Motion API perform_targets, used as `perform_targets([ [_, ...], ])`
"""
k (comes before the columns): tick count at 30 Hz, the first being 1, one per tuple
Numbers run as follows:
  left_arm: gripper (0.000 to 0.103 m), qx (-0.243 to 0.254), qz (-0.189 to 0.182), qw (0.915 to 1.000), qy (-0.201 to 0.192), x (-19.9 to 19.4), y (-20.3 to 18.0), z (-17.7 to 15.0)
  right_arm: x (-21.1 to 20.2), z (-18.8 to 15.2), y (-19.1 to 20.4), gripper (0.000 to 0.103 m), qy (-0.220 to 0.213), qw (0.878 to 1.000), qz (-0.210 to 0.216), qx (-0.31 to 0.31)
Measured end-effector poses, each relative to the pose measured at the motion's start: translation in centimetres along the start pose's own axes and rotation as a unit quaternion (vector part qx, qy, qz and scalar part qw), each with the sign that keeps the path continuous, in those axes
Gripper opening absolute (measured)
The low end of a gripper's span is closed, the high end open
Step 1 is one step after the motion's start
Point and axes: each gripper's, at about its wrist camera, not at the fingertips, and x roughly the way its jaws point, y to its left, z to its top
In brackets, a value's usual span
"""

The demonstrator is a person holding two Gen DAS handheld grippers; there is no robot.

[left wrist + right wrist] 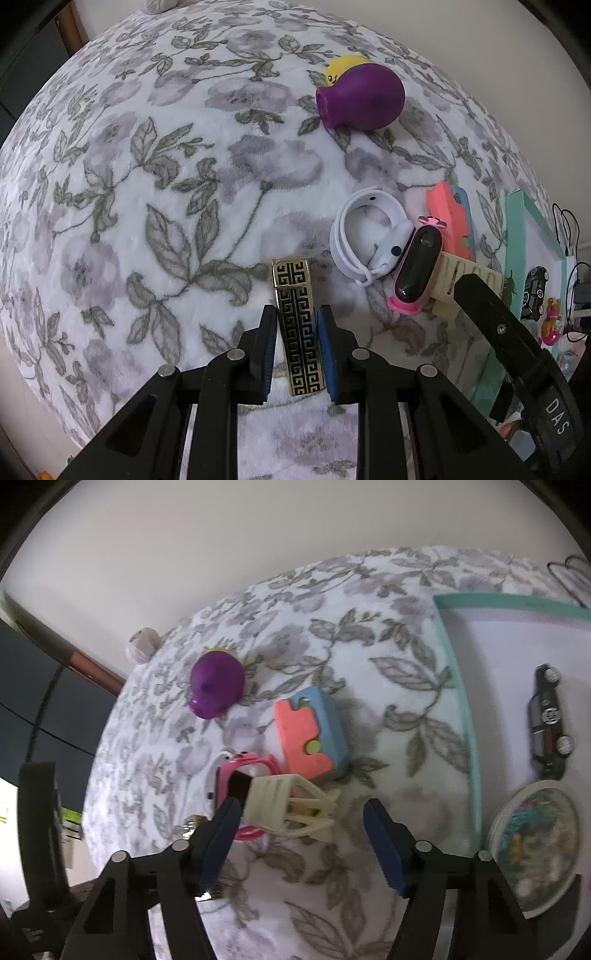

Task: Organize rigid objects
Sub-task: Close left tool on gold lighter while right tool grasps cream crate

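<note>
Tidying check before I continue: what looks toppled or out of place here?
The purple vase lies tipped on its side on the floral blanket. The watches, cream clip and puzzle block sit jumbled, still outside the teal tray.

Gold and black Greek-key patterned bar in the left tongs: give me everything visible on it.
The flat rectangular gold-edged bar with a black Greek-key maze pattern looks like glossy metal, possibly a lighter. A seam near its far end marks off a cap-like section. It lies lengthwise between the left tongs, both blue pads pressed against its long sides, its far end projecting past the fingertips over the floral fleece blanket. No other object touches it; whether it rests on the blanket is unclear.
</note>
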Motion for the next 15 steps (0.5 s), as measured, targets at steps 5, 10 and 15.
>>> perform_targets([
  [5, 0.023, 0.003, 0.006, 1.0000, -0.002, -0.2, 0.4, 0.1, 0.5, 0.0, 0.0, 0.054, -0.001, 1.000, 0.009, 0.005],
  [10, 0.023, 0.003, 0.006, 1.0000, -0.004, 0.2, 0.0, 0.1, 0.7, 0.0, 0.0, 0.052, -0.006, 1.000, 0.007, 0.001],
  [15, 0.022, 0.008, 0.010, 0.9998, -0.016, 0.5, -0.8, 0.0, 0.1, 0.2, 0.4, 0.051, -0.013, 1.000, -0.002, -0.014],
])
